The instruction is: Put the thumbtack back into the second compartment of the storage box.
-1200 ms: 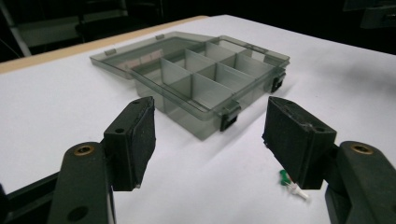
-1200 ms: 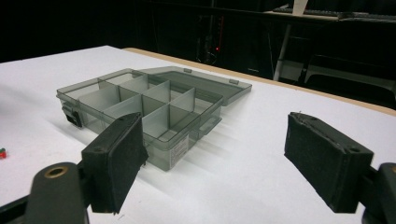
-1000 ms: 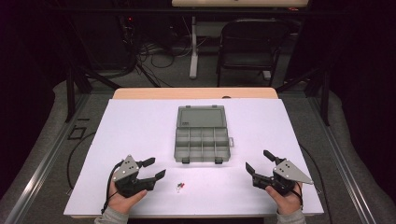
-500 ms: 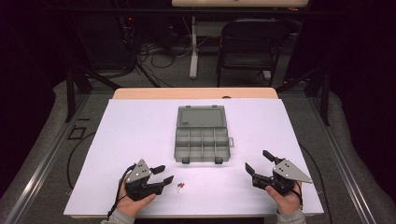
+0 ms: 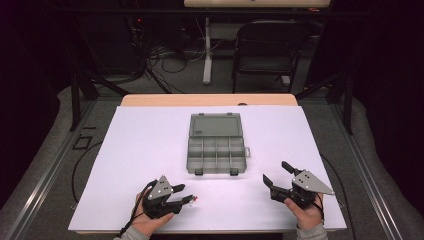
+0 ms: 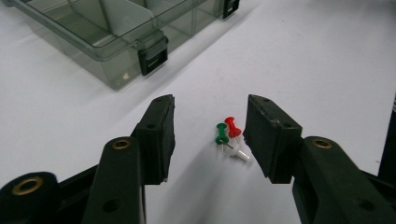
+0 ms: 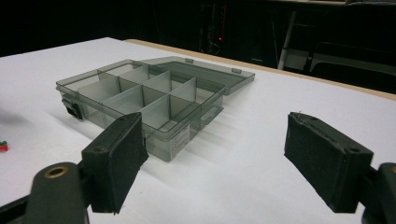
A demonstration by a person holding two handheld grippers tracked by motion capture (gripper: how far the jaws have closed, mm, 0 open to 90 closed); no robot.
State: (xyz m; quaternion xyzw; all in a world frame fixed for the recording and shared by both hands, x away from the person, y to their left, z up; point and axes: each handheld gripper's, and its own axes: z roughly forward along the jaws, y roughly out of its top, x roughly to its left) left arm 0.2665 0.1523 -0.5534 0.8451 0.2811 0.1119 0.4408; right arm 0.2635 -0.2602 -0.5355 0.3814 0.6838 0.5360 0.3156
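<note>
Left gripper (image 6: 210, 126), jaws closing, not yet touching three pushpins (image 6: 229, 137) between them on bare tabletop (image 5: 150, 145); compartment box (image 5: 216, 150) beyond, lid open, apparently empty; right gripper (image 5: 277, 175) jaws open.
</note>
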